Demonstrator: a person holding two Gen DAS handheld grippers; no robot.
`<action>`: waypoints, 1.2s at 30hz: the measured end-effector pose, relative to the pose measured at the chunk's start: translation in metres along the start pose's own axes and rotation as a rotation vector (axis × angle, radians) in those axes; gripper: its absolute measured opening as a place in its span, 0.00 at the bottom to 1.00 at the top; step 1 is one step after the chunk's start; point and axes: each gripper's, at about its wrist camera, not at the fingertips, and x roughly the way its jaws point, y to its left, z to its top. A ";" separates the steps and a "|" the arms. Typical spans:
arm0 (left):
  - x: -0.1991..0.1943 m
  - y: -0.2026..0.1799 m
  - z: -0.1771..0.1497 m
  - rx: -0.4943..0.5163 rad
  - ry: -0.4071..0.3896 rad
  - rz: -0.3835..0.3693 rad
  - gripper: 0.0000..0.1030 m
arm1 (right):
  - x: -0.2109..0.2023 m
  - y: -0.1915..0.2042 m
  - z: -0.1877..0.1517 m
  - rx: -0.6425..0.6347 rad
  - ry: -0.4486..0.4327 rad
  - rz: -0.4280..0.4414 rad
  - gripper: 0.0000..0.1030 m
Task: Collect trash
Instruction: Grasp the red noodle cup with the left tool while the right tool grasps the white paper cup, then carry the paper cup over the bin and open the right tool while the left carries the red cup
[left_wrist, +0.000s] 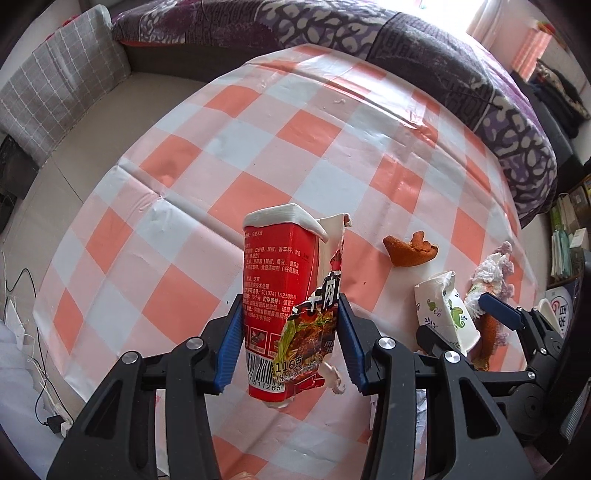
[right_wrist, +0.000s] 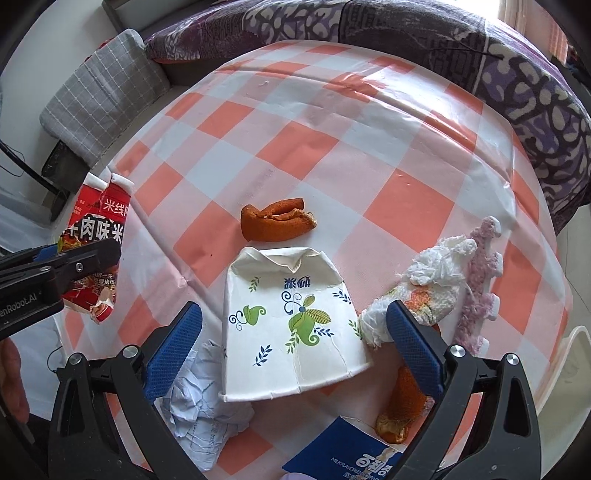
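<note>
Left claw (left_wrist: 290, 332) is pointing steeply down, blue pads (left_wrist: 232, 350) pressing both sides of a torn red noodle cup (left_wrist: 284, 295), holding it up off the desk. From the right wrist view the left claw (right_wrist: 88, 258) is showing at the left edge, clamped on that same cup. Right claw (right_wrist: 295, 343) is also tilting steeply down, jaws standing wide apart, blue fingers (right_wrist: 173, 343) flanking a flattened paper cup (right_wrist: 291, 325) without pressing on it. Part of a hand (right_wrist: 11, 384) is showing at the lower left edge.
</note>
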 end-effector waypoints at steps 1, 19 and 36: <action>0.001 0.000 0.000 -0.003 0.002 0.001 0.46 | 0.002 0.005 0.000 -0.023 0.002 -0.009 0.87; -0.022 -0.001 0.002 -0.062 -0.176 0.013 0.46 | -0.041 -0.001 0.012 0.081 -0.229 0.016 0.53; -0.066 -0.062 -0.017 -0.046 -0.493 0.137 0.47 | -0.115 -0.021 0.001 0.166 -0.543 -0.211 0.55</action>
